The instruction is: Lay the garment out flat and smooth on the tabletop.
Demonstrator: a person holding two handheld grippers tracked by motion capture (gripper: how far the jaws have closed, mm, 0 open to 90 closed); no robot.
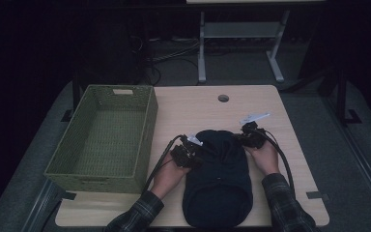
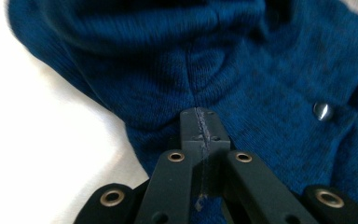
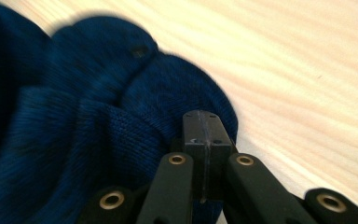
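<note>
A dim room surrounds one pale wooden counter [image 1: 270, 145]. On it sit one green woven basket [image 1: 106, 140] at the left of the frame and one dark blue knitted garment [image 1: 217, 179], bunched at the lower centre. There are two tools. The left tool [image 1: 189, 152] lies against the garment's left side, its jaws pressed fully together and pinching a fold of the knit [image 2: 205, 93]. The right tool [image 1: 249, 137] sits at the garment's upper right edge, jaws likewise closed tight on the blue fabric [image 3: 121, 121], just above the bare wood.
</note>
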